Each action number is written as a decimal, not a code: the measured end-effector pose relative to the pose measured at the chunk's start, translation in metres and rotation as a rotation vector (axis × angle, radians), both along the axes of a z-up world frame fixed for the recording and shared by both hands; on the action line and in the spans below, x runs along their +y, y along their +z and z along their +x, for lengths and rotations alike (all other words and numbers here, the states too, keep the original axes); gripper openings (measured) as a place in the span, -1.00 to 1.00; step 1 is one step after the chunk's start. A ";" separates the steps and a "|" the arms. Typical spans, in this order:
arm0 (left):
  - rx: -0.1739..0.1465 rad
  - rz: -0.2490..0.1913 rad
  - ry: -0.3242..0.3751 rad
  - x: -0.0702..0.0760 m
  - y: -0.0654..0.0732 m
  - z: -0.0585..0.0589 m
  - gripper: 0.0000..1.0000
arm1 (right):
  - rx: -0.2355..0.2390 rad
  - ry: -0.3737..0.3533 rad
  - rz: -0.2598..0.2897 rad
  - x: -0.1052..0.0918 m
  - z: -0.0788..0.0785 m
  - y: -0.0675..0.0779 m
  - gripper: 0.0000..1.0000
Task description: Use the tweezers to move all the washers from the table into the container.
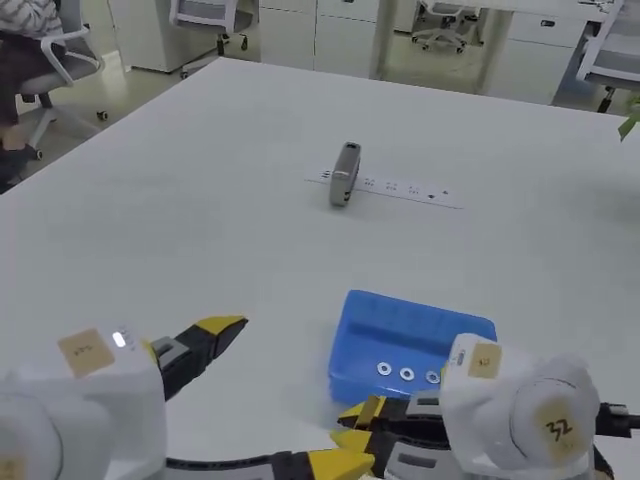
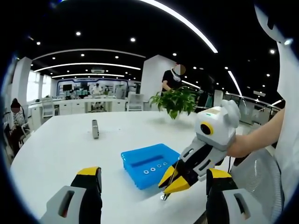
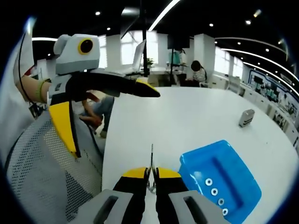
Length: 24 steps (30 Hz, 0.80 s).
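Four washers (image 3: 214, 191) in container (image 3: 236, 165), right tongs (image 3: 150, 174) gripping tweezers (image 3: 152, 156).

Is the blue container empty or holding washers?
Holding washers: four washers lie in a row on the floor of the blue container.

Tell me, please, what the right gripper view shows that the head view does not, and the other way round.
Right gripper view: the tweezers pinched in the right gripper's shut jaws, and four washers in a row. Head view: a marked white strip on the table. Both: the blue container, washers inside it, and the grey block.
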<state>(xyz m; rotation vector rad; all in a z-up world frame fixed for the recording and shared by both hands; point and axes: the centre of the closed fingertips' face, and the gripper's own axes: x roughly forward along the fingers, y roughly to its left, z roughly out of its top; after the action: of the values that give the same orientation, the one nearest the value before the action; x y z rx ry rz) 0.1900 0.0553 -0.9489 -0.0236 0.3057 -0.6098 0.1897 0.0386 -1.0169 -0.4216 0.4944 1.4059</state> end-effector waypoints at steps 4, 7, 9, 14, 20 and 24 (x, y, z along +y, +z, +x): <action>0.001 0.002 -0.002 0.000 0.000 0.000 0.89 | -0.016 -0.012 0.024 0.000 0.007 0.012 -0.95; 0.000 0.001 -0.001 0.000 0.000 0.000 0.89 | -0.025 -0.040 0.032 -0.002 0.014 0.020 -0.95; 0.001 0.001 -0.001 0.000 0.000 0.000 0.89 | -0.032 -0.044 0.039 -0.003 0.017 0.025 -0.95; 0.001 0.002 -0.003 -0.001 0.000 0.000 0.88 | -0.028 -0.070 0.077 -0.005 0.023 0.039 -0.95; 0.003 0.003 -0.007 -0.001 0.000 -0.001 0.88 | 0.061 -0.168 0.188 -0.005 0.038 0.057 -0.95; 0.002 -0.001 -0.008 -0.002 0.000 -0.001 0.88 | 0.113 -0.232 0.220 -0.008 0.054 0.059 -0.95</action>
<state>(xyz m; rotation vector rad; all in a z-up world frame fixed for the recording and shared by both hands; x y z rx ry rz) 0.1893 0.0538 -0.9488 -0.0238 0.3076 -0.6181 0.2442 0.0307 -0.9582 -0.1026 0.4586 1.2469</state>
